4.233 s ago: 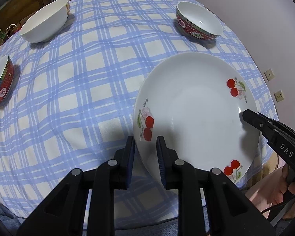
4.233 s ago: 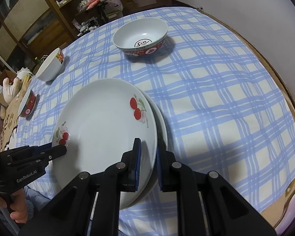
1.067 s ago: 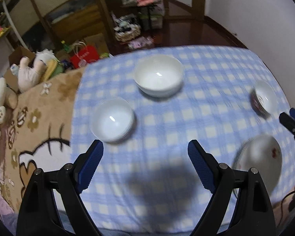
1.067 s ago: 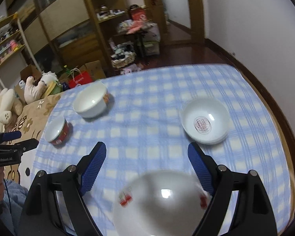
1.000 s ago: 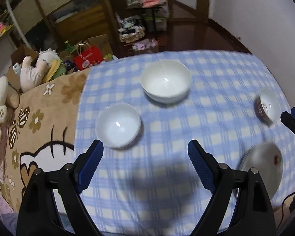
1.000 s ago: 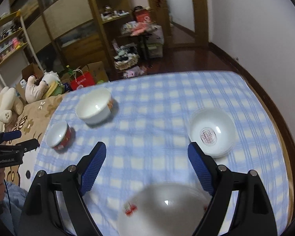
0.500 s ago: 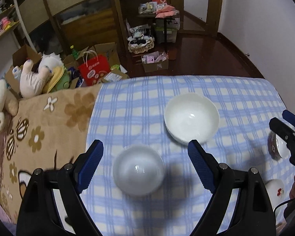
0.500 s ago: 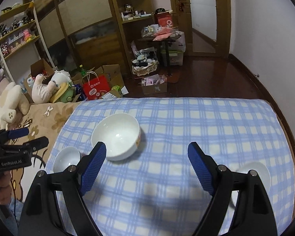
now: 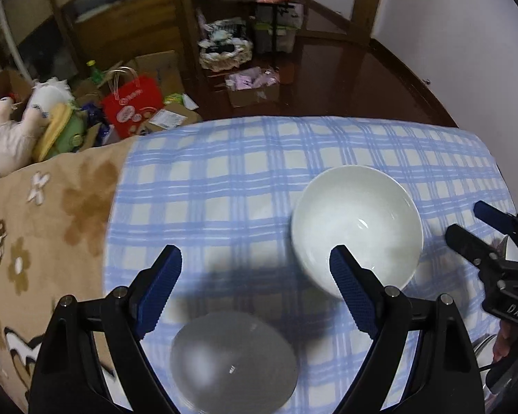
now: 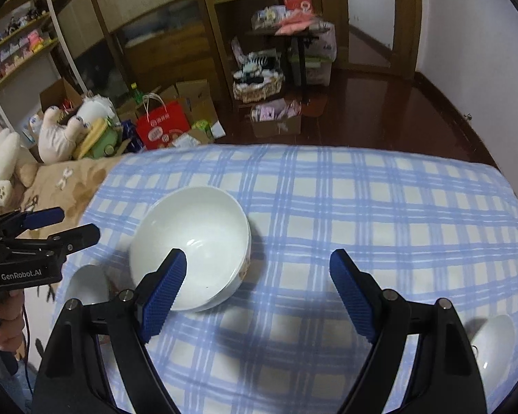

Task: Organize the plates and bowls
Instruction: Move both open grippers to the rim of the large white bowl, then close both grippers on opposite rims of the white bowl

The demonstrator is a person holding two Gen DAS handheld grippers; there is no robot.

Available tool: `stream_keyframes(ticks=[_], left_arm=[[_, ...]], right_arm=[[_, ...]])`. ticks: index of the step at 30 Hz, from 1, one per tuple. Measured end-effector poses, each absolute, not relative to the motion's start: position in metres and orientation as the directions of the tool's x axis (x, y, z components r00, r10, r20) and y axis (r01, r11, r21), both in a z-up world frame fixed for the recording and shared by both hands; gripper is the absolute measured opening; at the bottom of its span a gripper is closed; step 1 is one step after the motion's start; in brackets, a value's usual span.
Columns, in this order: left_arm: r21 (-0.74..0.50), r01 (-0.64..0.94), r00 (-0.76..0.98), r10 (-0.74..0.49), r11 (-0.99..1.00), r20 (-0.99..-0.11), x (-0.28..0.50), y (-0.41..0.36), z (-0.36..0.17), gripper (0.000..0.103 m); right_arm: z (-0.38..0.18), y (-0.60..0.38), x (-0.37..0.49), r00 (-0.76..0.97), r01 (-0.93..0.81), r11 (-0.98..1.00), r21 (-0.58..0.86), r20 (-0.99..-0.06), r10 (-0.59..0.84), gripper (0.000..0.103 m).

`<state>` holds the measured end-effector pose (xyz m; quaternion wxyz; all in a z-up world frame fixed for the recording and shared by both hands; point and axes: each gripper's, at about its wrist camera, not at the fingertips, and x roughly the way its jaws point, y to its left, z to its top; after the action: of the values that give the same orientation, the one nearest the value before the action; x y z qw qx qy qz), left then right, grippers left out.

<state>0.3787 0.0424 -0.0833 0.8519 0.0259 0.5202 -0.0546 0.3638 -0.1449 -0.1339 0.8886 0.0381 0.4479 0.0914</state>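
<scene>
Our left gripper (image 9: pixel 255 276) and right gripper (image 10: pixel 257 276) both hang with jaws spread wide and nothing between the pads, tilted down over the blue checked tablecloth (image 9: pixel 224 186). In the left wrist view the large white bowl (image 9: pixel 357 227) sits at 2 o'clock from our left fingertips, partly behind the right-hand blue pad, while the small bowl (image 9: pixel 233 360) lies blurred at 6 o'clock, directly beneath us. In the right wrist view that large bowl (image 10: pixel 190 241) sits at 10 o'clock, its wall behind the left-hand pad, and a third bowl (image 10: pixel 493 348) peeks in at 4 o'clock. We judge 2 risks: both grippers converge on the same large bowl and could knock each other, and a pinch on 1 thin glazed rim could slip or tip the bowl on the soft cloth. The large bowl is plain glossy white inside, deep, upright and empty, with a small floral mark low on its outer wall.
</scene>
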Motion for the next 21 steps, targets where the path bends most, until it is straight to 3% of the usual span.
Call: stream_keyframes(ticks=[4, 5, 7, 9, 12, 15, 21], left_arm=[[-0.037, 0.121, 0.411, -0.084, 0.992, -0.908, 0.391, 0.036, -0.105, 0.059], [-0.063, 0.120, 0.398, -0.106, 0.991, -0.911, 0.393, 0.035, -0.111, 0.051], [-0.104, 0.117, 0.372, -0.141, 0.988, -0.918, 0.397, 0.033, -0.121, 0.047], [-0.093, 0.125, 0.362, -0.133, 0.988, -0.923, 0.400, 0.030, -0.127, 0.033], [-0.125, 0.123, 0.328, -0.160, 0.984, -0.931, 0.404, 0.029, -0.136, 0.028], [-0.171, 0.103, 0.305, -0.194, 0.980, -0.932, 0.405, 0.029, -0.140, 0.018], [-0.126, 0.112, 0.321, -0.156, 0.986, -0.934, 0.396, 0.015, -0.146, 0.014]], right_arm=[[-0.157, -0.144, 0.378, 0.536, -0.127, 0.973, 0.192, -0.812, 0.230, 0.086], [-0.163, -0.145, 0.381, 0.519, -0.128, 0.967, 0.221, -0.816, 0.255, 0.081], [-0.173, -0.146, 0.387, 0.489, -0.124, 0.957, 0.261, -0.823, 0.288, 0.075], [-0.182, -0.145, 0.392, 0.468, -0.126, 0.957, 0.260, -0.835, 0.288, 0.059], [-0.190, -0.143, 0.395, 0.438, -0.134, 0.950, 0.281, -0.843, 0.311, 0.037], [-0.192, -0.145, 0.396, 0.412, -0.130, 0.925, 0.358, -0.829, 0.379, 0.024], [-0.188, -0.136, 0.389, 0.428, -0.128, 0.939, 0.319, -0.836, 0.343, 0.022]])
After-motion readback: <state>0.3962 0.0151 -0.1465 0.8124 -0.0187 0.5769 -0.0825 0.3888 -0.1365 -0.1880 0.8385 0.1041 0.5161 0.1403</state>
